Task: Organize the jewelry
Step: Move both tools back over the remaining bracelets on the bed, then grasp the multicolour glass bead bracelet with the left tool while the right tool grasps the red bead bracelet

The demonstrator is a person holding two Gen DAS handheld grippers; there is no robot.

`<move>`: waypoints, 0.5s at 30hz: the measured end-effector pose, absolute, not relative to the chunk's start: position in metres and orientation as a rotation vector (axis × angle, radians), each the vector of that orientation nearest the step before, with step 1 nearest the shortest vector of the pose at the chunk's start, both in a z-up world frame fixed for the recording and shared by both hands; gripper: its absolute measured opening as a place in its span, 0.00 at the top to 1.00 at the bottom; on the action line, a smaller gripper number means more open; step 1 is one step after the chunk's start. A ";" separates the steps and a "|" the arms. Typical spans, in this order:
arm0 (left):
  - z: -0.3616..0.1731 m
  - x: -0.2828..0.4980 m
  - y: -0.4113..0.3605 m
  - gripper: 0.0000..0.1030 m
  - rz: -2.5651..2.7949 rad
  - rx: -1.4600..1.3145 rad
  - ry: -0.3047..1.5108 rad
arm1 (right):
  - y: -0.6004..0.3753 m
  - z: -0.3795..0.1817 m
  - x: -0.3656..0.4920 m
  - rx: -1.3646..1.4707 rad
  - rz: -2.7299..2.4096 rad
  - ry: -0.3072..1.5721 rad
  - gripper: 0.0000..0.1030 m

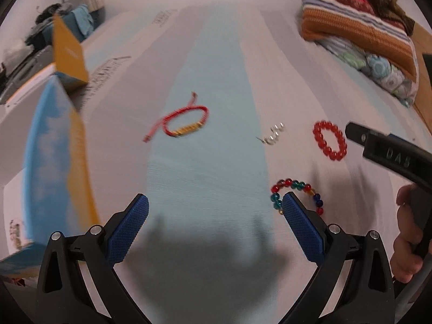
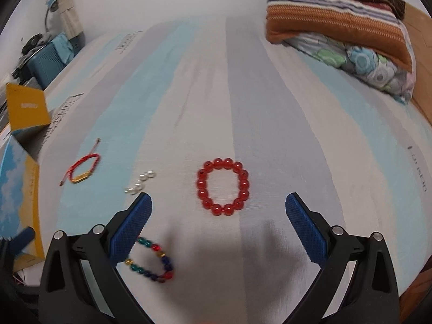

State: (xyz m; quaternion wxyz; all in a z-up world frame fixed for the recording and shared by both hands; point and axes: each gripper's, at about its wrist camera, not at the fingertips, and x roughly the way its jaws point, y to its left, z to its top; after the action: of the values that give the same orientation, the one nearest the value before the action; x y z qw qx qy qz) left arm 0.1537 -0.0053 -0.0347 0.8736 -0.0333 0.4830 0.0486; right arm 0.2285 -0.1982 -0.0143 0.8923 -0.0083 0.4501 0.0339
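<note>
Four pieces of jewelry lie on a striped bed sheet [image 1: 210, 62]. A red cord bracelet with a gold bar [image 1: 186, 121] lies ahead of my open, empty left gripper [image 1: 216, 210]. A multicolour bead bracelet [image 1: 297, 193] lies partly behind its right finger. Small silver pearl pieces [image 1: 273, 134] and a red bead bracelet [image 1: 330, 139] lie further right. My right gripper [image 2: 218, 210] is open and empty, with the red bead bracelet [image 2: 223, 186] just ahead between its fingers. The multicolour bracelet [image 2: 151, 260], pearl pieces [image 2: 140, 182] and cord bracelet [image 2: 82, 168] lie to its left.
An open blue and yellow box [image 1: 56, 145] stands at the left, also in the right wrist view [image 2: 20, 186]. Folded blankets and a pillow [image 2: 343, 27] lie at the far right. A blue case and clutter [image 2: 48, 54] sit beyond the bed's far left edge.
</note>
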 end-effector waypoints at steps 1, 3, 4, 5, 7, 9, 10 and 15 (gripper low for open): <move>-0.039 0.157 -0.008 0.06 0.099 -0.067 1.015 | -0.200 -0.017 0.231 -0.012 0.066 0.939 0.07; -0.049 0.163 -0.014 0.06 0.095 -0.059 1.028 | -0.205 -0.026 0.239 -0.013 0.055 0.955 0.08; -0.053 0.166 -0.016 0.06 0.094 -0.053 1.035 | -0.207 -0.029 0.242 -0.012 0.054 0.960 0.08; -0.058 0.170 -0.019 0.06 0.093 -0.046 1.046 | -0.209 -0.033 0.245 -0.013 0.057 0.964 0.08; -0.064 0.175 -0.021 0.06 0.088 -0.040 1.055 | -0.212 -0.038 0.250 -0.009 0.055 0.973 0.08; -0.069 0.178 -0.022 0.06 0.083 -0.043 1.059 | -0.215 -0.045 0.255 -0.001 0.055 0.988 0.09; -0.071 0.180 -0.022 0.06 0.084 -0.041 1.058 | -0.216 -0.047 0.257 -0.002 0.052 0.991 0.09; -0.088 0.190 -0.031 0.06 0.071 -0.023 1.075 | -0.218 -0.057 0.266 -0.005 0.034 1.011 0.13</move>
State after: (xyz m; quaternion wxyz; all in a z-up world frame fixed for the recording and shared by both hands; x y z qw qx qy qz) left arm 0.1902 -0.0306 -0.0877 0.8584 -0.0108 0.5117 0.0340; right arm 0.2656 -0.2181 -0.0571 0.8748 -0.0023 0.4842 0.0161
